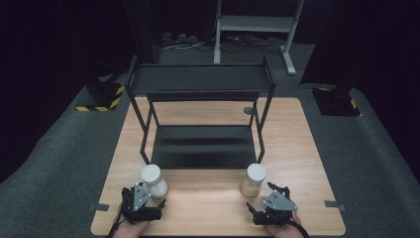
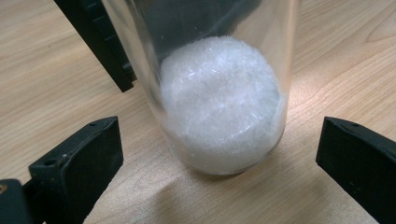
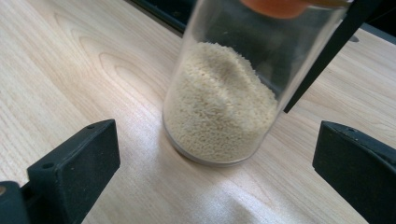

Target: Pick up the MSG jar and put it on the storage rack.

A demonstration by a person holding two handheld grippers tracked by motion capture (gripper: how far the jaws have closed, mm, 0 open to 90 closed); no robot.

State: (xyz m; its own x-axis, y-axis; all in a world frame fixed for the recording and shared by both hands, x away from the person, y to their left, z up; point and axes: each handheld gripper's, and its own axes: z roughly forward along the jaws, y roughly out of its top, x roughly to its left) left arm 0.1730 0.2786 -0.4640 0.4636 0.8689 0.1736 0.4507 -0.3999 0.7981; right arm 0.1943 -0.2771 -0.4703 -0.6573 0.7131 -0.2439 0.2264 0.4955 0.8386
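Observation:
Two clear jars stand upright on the wooden table (image 1: pixel 218 198), in front of a black two-tier rack (image 1: pixel 200 84). The left jar (image 1: pixel 153 180) (image 2: pixel 219 93) holds white crystals. The right jar (image 1: pixel 253 179) (image 3: pixel 224 98) holds pale beige grains. My left gripper (image 1: pixel 157 202) (image 2: pixel 219 158) sits open just short of the white jar, its jaws wide on either side and clear of the glass. Open in the same way, my right gripper (image 1: pixel 260 197) (image 3: pixel 217 163) faces the beige jar without touching it.
The rack's lower shelf (image 1: pixel 200 146) lies flat on the table just behind the jars, and its upper shelf stands on thin black legs (image 1: pixel 143 134). Grey carpet (image 1: pixel 64 163) surrounds the table. A metal frame (image 1: pixel 255 25) stands on the floor behind.

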